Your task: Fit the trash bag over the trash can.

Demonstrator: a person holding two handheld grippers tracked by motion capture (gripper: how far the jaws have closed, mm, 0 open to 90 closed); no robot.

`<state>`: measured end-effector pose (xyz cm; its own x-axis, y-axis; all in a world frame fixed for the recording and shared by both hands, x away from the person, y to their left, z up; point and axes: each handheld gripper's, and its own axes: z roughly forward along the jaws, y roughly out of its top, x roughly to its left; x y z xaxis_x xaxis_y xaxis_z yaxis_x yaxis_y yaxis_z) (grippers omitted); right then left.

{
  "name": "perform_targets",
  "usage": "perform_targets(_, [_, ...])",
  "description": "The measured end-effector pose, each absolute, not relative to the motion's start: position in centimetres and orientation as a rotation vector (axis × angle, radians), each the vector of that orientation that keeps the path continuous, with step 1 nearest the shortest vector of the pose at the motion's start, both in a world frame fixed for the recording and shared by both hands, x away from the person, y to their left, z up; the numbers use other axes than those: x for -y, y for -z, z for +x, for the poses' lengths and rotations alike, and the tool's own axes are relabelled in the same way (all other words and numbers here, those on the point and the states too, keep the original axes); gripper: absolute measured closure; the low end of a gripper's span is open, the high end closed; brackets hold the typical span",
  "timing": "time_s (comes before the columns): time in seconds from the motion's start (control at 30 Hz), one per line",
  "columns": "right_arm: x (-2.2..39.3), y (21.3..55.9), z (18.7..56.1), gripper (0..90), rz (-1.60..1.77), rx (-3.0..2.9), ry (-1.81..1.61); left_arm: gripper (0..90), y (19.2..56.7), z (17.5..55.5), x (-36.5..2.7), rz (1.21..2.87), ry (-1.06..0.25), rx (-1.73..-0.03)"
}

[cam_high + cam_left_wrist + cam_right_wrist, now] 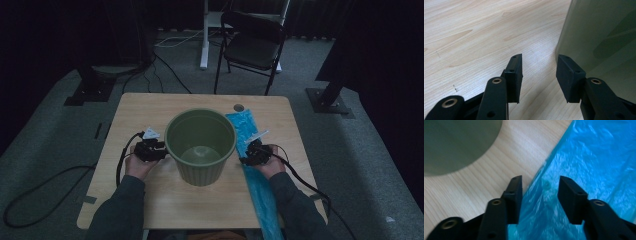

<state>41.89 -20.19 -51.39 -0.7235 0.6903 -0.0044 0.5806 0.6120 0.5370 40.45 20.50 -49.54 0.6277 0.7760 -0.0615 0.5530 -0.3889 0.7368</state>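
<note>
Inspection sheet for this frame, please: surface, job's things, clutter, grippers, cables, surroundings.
Surface: light wooden table, round hole near far edge.
Job's things: green bin upright at centre; blue plastic bag flat to its right, hanging over the near edge.
Clutter: nothing seen.
Grippers: left gripper open beside the bin wall; right gripper open over the bag's edge.
Cables: one trails from each gripper.
Surroundings: folding chair, grey carpet, dark curtains.

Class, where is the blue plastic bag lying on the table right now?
In the high view the blue plastic bag lies flat along the table's right side, just right of the green bucket, under the right tool, its near end hanging over the table's front edge.
</note>
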Motion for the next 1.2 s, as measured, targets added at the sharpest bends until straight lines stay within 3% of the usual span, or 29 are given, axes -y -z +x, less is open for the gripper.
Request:
perform_targets(0.53, [22.4, 51.4, 41.6, 47.4, 1.078, -2.646, -0.653, 56.2, 49.5, 40.5, -20.4, 2.095, -0.381, -1.038])
perform_targets(1.03, [21.0, 51.8, 44.2, 20.5, 1.251, -2.430, -0.712, 56.0, 49.4, 40.5, -20.6, 2.088, -0.382, -1.039])
perform_targets(1.2, [21.0, 52.2, 44.4, 16.8, 1.269, -2.436, -0.678, 56.1, 49.4, 40.5, -20.6, 2.088, -0.382, -1.039])
